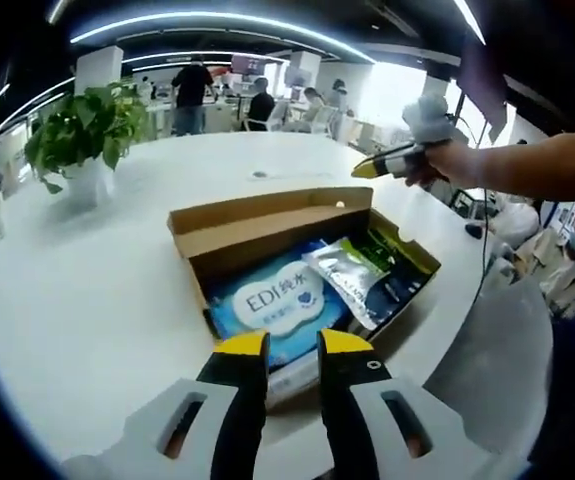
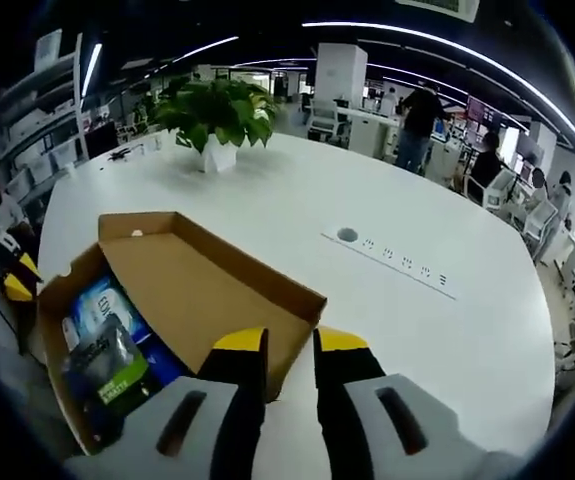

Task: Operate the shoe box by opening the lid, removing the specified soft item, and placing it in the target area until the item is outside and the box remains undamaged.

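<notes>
Shoe box (image 1: 297,270): brown cardboard, lying on your white tabletop (image 1: 97,300) near its edge, lid (image 1: 267,215) folded back and standing open on the far side in the left gripper view. In the right gripper view the same box (image 2: 182,300) is seen from behind the raised lid.

Contents, all inside the box:
- Blue-and-white soft pack (image 1: 282,305), printed "EDI", lying flat toward the near side.
- Silver pouch (image 1: 352,280), resting partly on top of the blue pack.
- Dark packet with green print (image 1: 392,265), beside the silver pouch against the box wall.

Your left gripper (image 1: 294,345): yellow-tipped fingers (image 1: 242,345) set a narrow gap apart, holding nothing, poised over the near rim of the box by the blue pack.

Your right gripper (image 2: 292,342): fingers likewise a little apart and empty, hovering at the outer side of the lid. It also appears in the left gripper view (image 1: 392,165), held in your hand (image 1: 437,160) beyond the box.

Surroundings: potted green plant (image 1: 87,135) in a white pot on the tabletop, well apart from the box; a round port (image 2: 347,236) in the tabletop; people at desks in the background.
</notes>
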Motion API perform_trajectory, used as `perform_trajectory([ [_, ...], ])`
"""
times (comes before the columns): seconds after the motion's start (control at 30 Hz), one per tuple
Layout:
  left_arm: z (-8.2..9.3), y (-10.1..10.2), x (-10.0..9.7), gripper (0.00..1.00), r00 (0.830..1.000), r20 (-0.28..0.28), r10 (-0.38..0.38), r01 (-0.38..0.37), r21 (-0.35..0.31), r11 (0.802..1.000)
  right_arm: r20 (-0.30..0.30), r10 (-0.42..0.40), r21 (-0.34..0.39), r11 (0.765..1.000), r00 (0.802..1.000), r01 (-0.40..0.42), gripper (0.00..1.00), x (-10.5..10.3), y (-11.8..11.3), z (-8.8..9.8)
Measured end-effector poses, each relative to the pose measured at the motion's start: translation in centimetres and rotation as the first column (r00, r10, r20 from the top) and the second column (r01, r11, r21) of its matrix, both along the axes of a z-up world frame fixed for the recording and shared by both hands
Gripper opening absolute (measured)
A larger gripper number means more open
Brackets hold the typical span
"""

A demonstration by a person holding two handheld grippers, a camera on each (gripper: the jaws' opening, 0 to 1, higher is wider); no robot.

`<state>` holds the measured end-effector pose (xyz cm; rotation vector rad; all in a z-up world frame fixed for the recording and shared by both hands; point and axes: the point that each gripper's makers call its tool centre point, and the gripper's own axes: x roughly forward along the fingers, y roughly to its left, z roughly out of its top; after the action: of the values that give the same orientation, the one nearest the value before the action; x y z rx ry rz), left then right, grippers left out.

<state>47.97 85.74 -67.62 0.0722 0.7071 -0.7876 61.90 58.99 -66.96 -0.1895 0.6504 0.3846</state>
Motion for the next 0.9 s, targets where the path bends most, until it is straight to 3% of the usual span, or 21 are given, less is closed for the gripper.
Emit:
perform_trajectory([
  [0.9, -1.2, -5.3, 1.8, 0.18, 0.997, -0.039, -0.069, 0.069, -0.017, 0.997, -0.011, 0.015, 0.045, 0.999, 1.0, -0.014, 0.14, -6.2, 1.7, -0.2],
])
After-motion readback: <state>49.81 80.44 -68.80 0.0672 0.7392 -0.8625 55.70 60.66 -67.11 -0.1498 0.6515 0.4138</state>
